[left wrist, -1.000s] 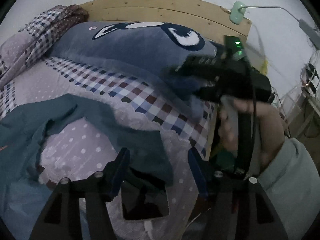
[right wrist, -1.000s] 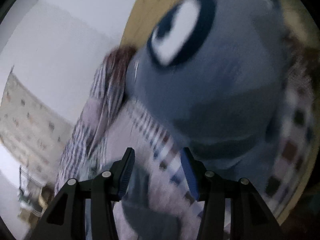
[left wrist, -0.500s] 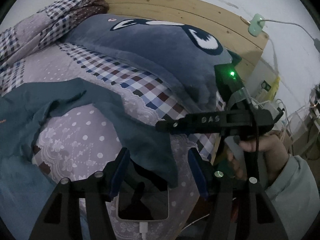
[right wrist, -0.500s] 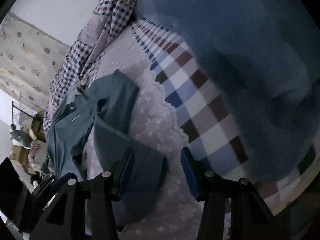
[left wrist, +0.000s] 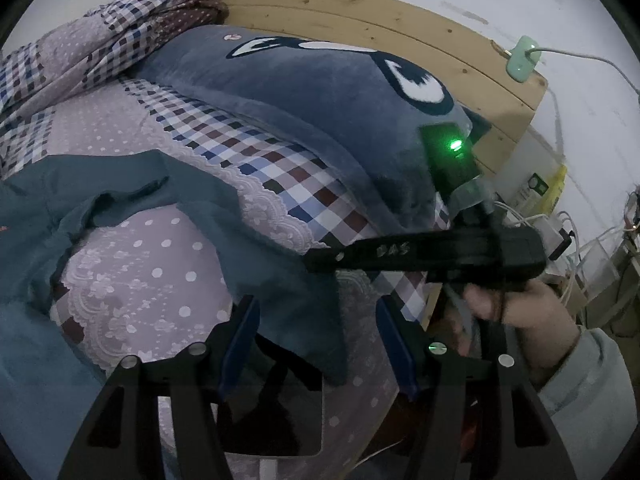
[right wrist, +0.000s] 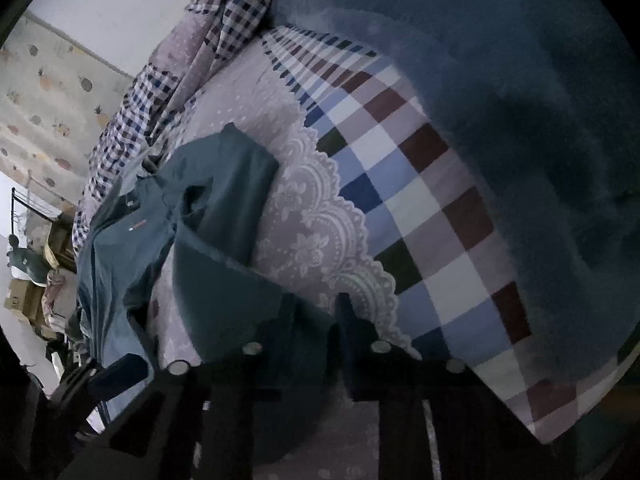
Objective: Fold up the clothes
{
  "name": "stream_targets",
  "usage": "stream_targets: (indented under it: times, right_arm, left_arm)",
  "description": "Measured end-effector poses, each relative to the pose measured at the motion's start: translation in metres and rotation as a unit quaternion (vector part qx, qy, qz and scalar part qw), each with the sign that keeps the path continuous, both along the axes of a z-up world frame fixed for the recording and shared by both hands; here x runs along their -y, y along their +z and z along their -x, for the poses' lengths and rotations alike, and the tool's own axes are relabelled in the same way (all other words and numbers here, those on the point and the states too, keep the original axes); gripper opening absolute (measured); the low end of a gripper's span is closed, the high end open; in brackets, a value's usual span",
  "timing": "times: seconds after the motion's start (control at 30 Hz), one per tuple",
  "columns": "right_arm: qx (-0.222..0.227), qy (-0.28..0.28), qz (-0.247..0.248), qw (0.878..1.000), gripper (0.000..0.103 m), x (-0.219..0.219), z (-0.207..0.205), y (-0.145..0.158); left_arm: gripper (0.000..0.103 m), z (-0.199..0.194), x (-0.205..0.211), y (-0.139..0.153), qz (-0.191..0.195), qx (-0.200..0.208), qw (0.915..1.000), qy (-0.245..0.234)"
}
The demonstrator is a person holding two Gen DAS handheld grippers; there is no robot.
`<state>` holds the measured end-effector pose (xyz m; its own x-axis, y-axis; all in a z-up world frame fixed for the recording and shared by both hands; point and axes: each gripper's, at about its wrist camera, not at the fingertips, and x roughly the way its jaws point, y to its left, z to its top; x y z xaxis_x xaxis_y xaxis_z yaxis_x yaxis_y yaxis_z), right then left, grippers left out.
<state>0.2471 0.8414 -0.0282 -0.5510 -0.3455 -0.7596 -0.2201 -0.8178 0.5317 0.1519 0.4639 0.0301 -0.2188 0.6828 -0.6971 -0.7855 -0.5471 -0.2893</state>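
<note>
A teal shirt (left wrist: 120, 192) lies spread over the dotted lilac bedcover (left wrist: 160, 280), one sleeve reaching toward the bed's near corner. My left gripper (left wrist: 320, 344) is open just above that sleeve's end, a blue-padded finger on each side and neither touching it. My right gripper (left wrist: 316, 258) comes in from the right, held by a hand (left wrist: 516, 304). Its tips rest on the sleeve's far edge. In the right wrist view the right gripper (right wrist: 320, 320) is shut, pinching a fold of the teal shirt (right wrist: 132, 248).
A big grey-blue shark pillow (left wrist: 320, 92) lies against the wooden headboard (left wrist: 400, 28), on a checked band of the cover. A bunched checked quilt (left wrist: 100, 40) is at the far left. A phone (left wrist: 276, 420) on a cable lies under my left gripper. Cables and plugs (left wrist: 560, 232) crowd the right.
The right gripper has sunk onto the shirt sleeve, and its jaws have gone from open to shut on the cloth. The left gripper stayed open over the sleeve end and rolled slightly.
</note>
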Motion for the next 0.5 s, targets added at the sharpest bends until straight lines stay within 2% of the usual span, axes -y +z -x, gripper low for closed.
stream_targets:
  times: [0.23, 0.5]
  right_arm:
    - [-0.068, -0.002, 0.036, 0.997, 0.004, -0.005, -0.008, 0.033]
    - [-0.104, 0.045, 0.075, 0.991, 0.004, 0.013, -0.006, 0.049]
  left_arm:
    - [0.064, -0.008, -0.016, -0.005, 0.011, -0.018, 0.9997, 0.009]
    - [0.065, -0.008, -0.024, -0.002, 0.010, -0.030, 0.9983, 0.049]
